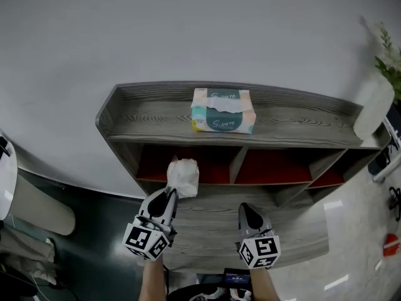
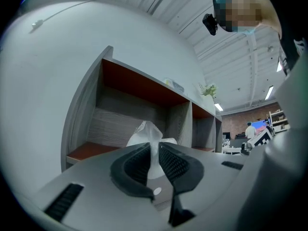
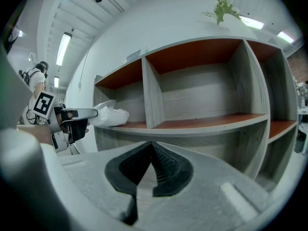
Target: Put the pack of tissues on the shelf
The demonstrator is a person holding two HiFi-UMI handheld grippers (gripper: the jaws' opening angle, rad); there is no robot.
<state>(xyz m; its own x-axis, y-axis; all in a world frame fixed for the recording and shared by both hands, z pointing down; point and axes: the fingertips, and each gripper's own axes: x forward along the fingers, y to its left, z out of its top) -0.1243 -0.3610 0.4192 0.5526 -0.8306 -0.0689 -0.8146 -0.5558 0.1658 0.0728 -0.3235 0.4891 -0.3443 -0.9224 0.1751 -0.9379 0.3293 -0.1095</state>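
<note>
In left gripper (image 1: 170, 195), tissue pack (image 1: 183, 175).

The grey left gripper (image 1: 170, 193) and right gripper (image 1: 247, 208) are lined with black ribbed pads (image 3: 166, 170) and capped by black-and-white marker cubes (image 1: 146, 240).

Shelf (image 1: 282, 127): matt grey wood grain, smooth red-brown inner boards. Pack (image 1: 223, 110): glossy printed film. Bundle (image 1: 183, 175): crinkled white film.

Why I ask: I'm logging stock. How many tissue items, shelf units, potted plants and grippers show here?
Tissue items: 2, printed box atop the shelf, white pack held by the left gripper
Shelf units: 1
Potted plant: 1
Grippers: 2, left gripper and right gripper
Total: 6
</note>
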